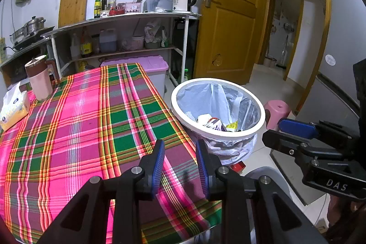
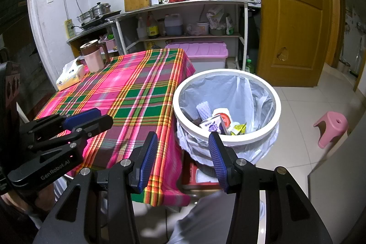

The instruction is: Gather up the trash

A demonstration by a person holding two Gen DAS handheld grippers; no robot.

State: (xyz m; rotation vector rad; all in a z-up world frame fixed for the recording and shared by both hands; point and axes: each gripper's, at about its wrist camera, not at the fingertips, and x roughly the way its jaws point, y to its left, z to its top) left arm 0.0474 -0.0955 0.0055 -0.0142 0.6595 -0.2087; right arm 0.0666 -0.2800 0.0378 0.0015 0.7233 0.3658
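A white-rimmed trash bin, lined with a pale blue bag, stands on the floor against the table's right side. Inside it lies trash: cartons, wrappers and a white foam sleeve. My left gripper hovers over the near right part of the plaid tablecloth, its blue pads apart with nothing between them. My right gripper hangs just in front of the bin at the table's corner, wide open with nothing in it. Each gripper shows in the other's view: right gripper, left gripper.
On the plaid cloth, at its far left, are a tissue box and a pink jug. A pink-lidded storage box and kitchen shelves stand behind. A pink stool sits on the tiled floor right of the bin.
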